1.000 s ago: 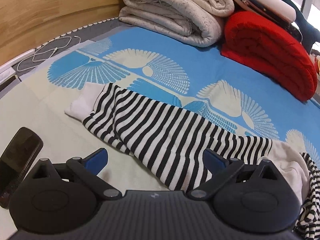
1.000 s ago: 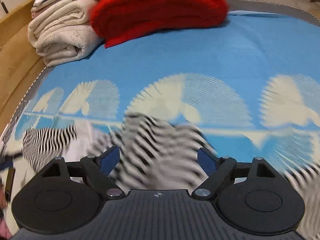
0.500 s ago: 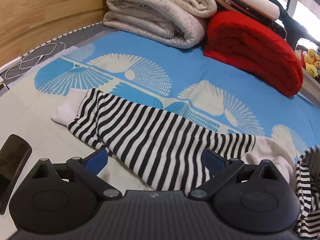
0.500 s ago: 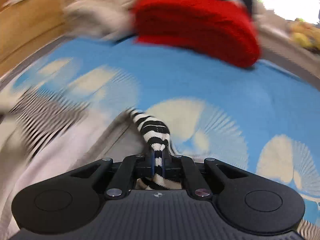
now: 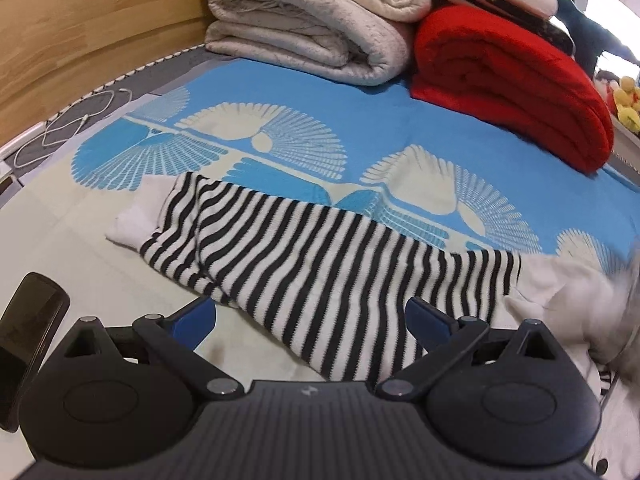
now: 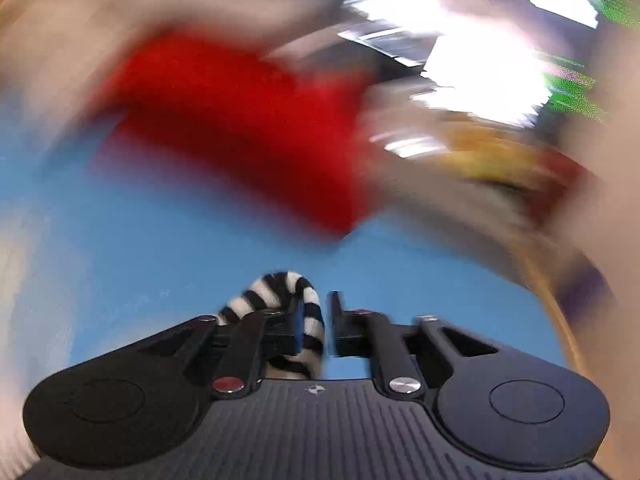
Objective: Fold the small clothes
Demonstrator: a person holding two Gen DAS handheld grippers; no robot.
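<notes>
One black-and-white striped knit garment [image 5: 320,264] is seen spread flat on the bed, across the blue-and-cream bedspread with fan patterns [image 5: 304,112], its white part [image 5: 132,224] lying toward the bed's left side and a pale crumpled portion [image 5: 560,292] toward the right. The left tongs [image 5: 310,318] are held wide apart just above the garment's near edge, with nothing between the blue pads [image 5: 196,316]. In the right wrist view, heavily blurred, a striped fold of the same garment [image 6: 296,312] is seen arched between the right tongs [image 6: 314,322]; it lies against the left pad, a narrow gap shows before the right one, and whether it is pinched cannot be told. Two folded cream quilts [image 5: 312,20] are stacked at the far edge of the bed, against the wooden headboard [image 5: 80,32], and one folded red blanket [image 5: 508,80] lies just beside them. One dark phone [image 5: 28,328] rests at the near left edge, and one white cable [image 5: 68,124] lies coiled at the left edge.
</notes>
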